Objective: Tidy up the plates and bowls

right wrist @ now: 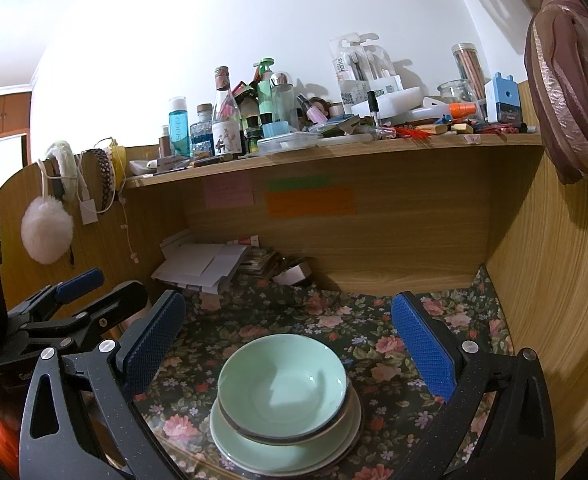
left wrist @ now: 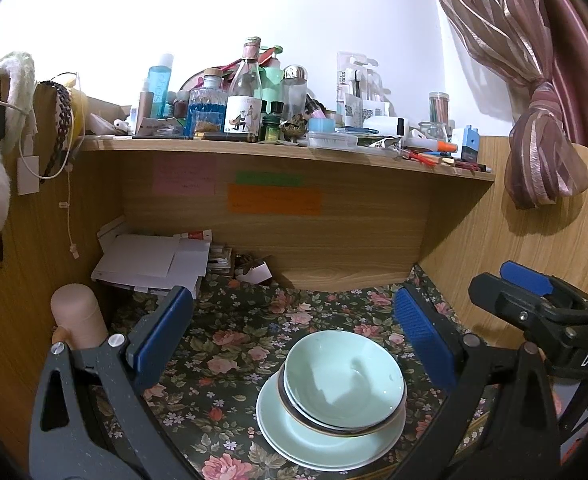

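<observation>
Bowls [left wrist: 344,380] are framed between the wide-spread fingers of the left gripper [left wrist: 294,336] and right gripper [right wrist: 288,346], neither touching anything. Two pale green bowls are nested on stacked plates [left wrist: 294,436], set on a floral cloth [left wrist: 230,332].

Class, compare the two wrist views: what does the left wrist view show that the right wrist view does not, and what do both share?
Only the left wrist view shows the pale cylinder at the desk's left edge and the right gripper from the side. Only the right wrist view shows the wooden cupboards far left and the left gripper from the side. Both share the stacked green bowls on plates, the floral cloth, the cluttered shelf and the curtain. Both grippers are open.
</observation>
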`<action>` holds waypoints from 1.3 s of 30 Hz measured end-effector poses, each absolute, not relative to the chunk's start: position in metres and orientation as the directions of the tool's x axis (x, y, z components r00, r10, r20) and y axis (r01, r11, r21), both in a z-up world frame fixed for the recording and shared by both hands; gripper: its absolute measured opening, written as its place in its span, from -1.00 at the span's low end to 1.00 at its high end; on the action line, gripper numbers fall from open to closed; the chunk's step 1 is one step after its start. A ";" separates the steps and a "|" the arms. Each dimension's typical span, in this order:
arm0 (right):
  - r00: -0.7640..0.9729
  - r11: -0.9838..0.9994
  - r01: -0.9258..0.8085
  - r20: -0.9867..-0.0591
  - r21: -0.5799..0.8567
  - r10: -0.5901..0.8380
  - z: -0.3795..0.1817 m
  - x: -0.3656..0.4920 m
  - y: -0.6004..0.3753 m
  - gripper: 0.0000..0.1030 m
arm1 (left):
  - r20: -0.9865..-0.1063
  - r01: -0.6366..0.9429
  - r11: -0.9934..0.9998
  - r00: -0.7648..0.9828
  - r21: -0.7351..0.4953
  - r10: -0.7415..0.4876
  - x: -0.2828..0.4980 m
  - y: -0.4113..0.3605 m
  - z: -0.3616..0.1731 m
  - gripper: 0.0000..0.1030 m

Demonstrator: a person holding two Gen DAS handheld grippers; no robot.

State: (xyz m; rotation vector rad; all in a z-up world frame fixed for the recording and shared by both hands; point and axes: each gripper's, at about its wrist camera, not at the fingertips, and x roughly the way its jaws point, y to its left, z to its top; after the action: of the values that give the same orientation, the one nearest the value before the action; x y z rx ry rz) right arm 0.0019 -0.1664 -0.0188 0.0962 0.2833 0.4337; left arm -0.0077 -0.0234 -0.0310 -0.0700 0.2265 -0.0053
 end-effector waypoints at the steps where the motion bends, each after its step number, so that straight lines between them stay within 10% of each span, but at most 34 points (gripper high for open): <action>1: 0.869 0.904 -0.400 -0.250 0.151 0.427 -0.019 0.002 -0.167 1.00 | -0.224 -0.002 0.998 0.974 -0.070 -0.014 -0.008 -0.024 -0.031 0.98; 39: 0.863 0.900 -0.406 -0.259 0.157 0.434 -0.021 0.006 -0.169 1.00 | -0.228 0.000 0.996 0.973 -0.084 -0.019 -0.006 -0.030 -0.033 0.98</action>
State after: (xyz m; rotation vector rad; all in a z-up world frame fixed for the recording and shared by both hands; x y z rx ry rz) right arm 0.0056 -0.1688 -0.0215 0.0987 0.2942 0.4412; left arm -0.0062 -0.0301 -0.0330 -0.0842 0.2308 -0.0094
